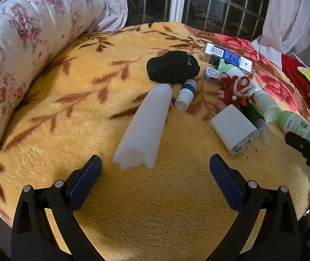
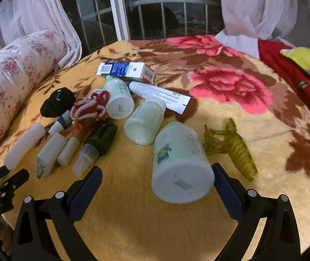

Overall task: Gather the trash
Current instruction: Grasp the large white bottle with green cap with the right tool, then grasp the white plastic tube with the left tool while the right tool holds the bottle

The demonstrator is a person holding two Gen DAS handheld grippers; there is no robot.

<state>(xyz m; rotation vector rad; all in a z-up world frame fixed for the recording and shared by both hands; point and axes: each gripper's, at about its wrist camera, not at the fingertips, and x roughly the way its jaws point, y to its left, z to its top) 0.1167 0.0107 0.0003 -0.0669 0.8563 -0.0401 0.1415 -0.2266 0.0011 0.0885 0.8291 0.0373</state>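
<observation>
Item: pale green bottle (image 2: pixel 182 163), lower centre, base toward my right hand-held gripper (image 2: pixel 156 187); both jaws released, right nearer.

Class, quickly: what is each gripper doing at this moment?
Left gripper: open, holding nothing; long white plastic tube lies ahead.
Right gripper: open, around the pale green plastic bottle, not clamped.

Cluttered floral blanket (image 2: pixel 133 217) on bed

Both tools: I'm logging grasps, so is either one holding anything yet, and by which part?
Nothing is held. The left tool is open just short of the white tube; the right tool is open around the green bottle's base, not clamped.
</observation>
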